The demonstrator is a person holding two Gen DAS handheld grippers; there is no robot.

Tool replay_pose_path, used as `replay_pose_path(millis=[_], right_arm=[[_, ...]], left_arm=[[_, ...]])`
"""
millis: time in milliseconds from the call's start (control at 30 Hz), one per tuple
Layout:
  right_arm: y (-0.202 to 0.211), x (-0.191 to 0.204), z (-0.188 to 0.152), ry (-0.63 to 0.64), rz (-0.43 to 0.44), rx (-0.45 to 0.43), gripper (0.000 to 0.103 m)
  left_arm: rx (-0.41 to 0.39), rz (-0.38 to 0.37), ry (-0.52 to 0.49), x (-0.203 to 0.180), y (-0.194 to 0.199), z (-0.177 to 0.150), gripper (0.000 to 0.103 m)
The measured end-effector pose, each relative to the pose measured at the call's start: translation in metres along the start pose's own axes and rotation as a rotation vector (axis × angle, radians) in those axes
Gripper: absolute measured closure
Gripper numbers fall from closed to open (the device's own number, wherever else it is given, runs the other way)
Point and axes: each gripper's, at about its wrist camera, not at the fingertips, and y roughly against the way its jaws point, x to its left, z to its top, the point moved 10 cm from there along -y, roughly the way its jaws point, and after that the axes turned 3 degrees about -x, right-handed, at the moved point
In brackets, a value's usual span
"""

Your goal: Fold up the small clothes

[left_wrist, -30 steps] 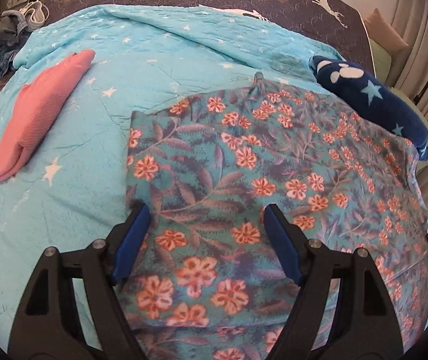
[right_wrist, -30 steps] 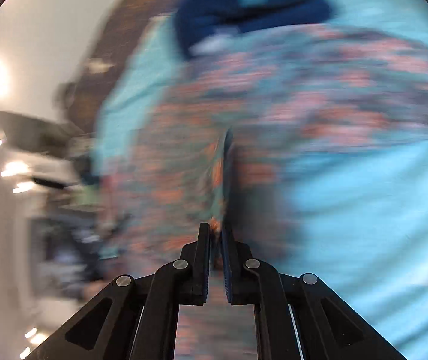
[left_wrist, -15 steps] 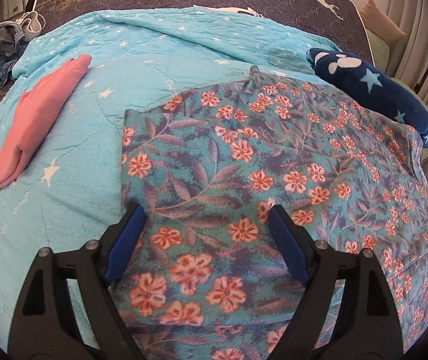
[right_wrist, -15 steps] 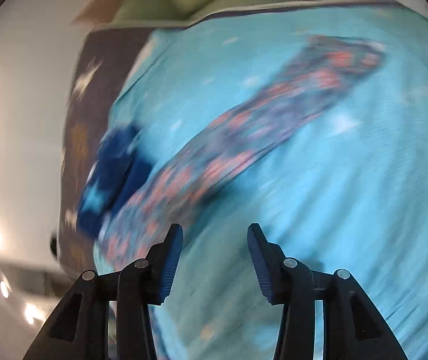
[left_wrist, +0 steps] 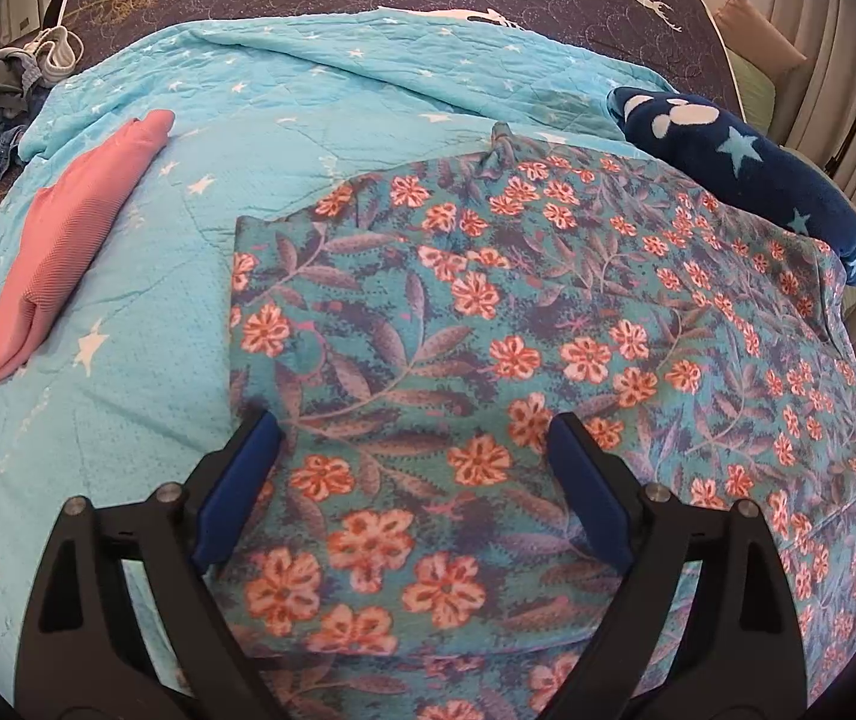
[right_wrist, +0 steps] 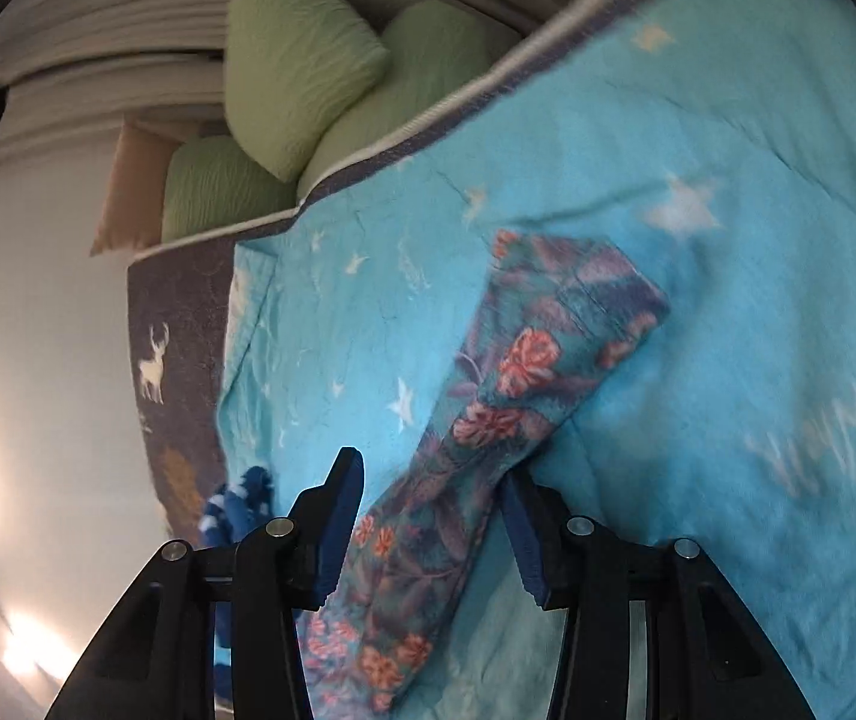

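- Since a second ago, the right gripper [right_wrist: 430,492] has let go of the floral garment [right_wrist: 487,450] and swung toward the bed's edge; the cloth was pinched between closed jaws then.
- Left wrist view: the left gripper [left_wrist: 416,462], jaws just widened further, hovers wide apart over the floral garment [left_wrist: 547,360] spread on the blue blanket [left_wrist: 308,90], gripping nothing. A folded pink garment [left_wrist: 74,240] lies left; a navy starred garment [left_wrist: 739,168] lies right.
- Right wrist view: jaws half apart, a floral strip lies loose between them. Green pillows [right_wrist: 302,72] sit beyond.

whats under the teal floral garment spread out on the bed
The teal floral garment lies on the light blue star-print quilt, which shows all around it. Whatever else sits beneath the fabric is covered; no bulge suggests anything.
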Motion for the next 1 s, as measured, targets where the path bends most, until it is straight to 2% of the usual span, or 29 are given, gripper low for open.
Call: replay_pose_path(millis=[33, 67, 100, 133, 200, 333, 433, 500, 567, 600, 667, 700, 767, 800, 867, 1000], right_arm=[[-0.004, 0.0, 0.0, 0.006, -0.025, -0.002, 0.058], [-0.005, 0.004, -0.002, 0.014, -0.038, -0.006, 0.063], [-0.005, 0.009, -0.003, 0.032, -0.039, -0.006, 0.092], [-0.007, 0.014, -0.004, 0.056, -0.044, -0.005, 0.097], [0.001, 0.036, -0.006, 0.143, -0.03, -0.036, 0.097], [0.019, 0.121, -0.046, 0.341, 0.135, 0.011, 0.097], [0.041, 0.209, -0.123, 0.612, 0.266, 0.064, 0.097], [0.055, 0.26, -0.203, 0.817, 0.357, 0.132, 0.096], [0.064, 0.288, -0.287, 0.982, 0.442, 0.236, 0.094], [0.068, 0.29, -0.335, 1.055, 0.48, 0.318, 0.093], [0.066, 0.274, -0.416, 1.179, 0.491, 0.486, 0.073], [0.063, 0.257, -0.453, 1.25, 0.468, 0.569, 0.055], [0.061, 0.226, -0.495, 1.359, 0.424, 0.65, 0.051], [0.062, 0.214, -0.504, 1.388, 0.409, 0.661, 0.051], [0.06, 0.198, -0.5, 1.393, 0.379, 0.658, 0.051], [0.049, 0.168, -0.442, 1.383, 0.223, 0.55, 0.048]], left_arm=[[-0.001, -0.002, 0.001, 0.0, 0.0, 0.0, 0.012], [-0.001, -0.003, 0.002, 0.0, 0.0, 0.0, 0.012], [-0.002, -0.005, 0.004, 0.0, 0.0, 0.0, 0.012], [-0.003, -0.007, 0.005, 0.0, 0.0, 0.0, 0.012], [-0.006, -0.013, 0.01, 0.0, 0.001, 0.0, 0.012], [-0.012, -0.025, 0.019, 0.001, 0.002, 0.0, 0.012], [-0.015, -0.032, 0.024, 0.002, 0.002, 0.0, 0.012], [-0.017, -0.036, 0.028, 0.002, 0.002, 0.0, 0.012], [-0.019, -0.042, 0.032, 0.002, 0.003, 0.001, 0.012], [-0.022, -0.048, 0.037, 0.002, 0.003, 0.001, 0.012], [-0.032, -0.071, 0.059, 0.005, 0.006, 0.002, 0.012], [-0.041, -0.096, 0.082, 0.007, 0.009, 0.002, 0.012], [-0.063, -0.169, 0.154, 0.012, 0.018, 0.004, 0.012], [-0.071, -0.204, 0.19, 0.015, 0.023, 0.004, 0.012], [-0.074, -0.277, 0.25, 0.017, 0.034, 0.004, 0.012], [-0.037, -0.428, 0.27, -0.007, 0.052, 0.001, 0.012]])
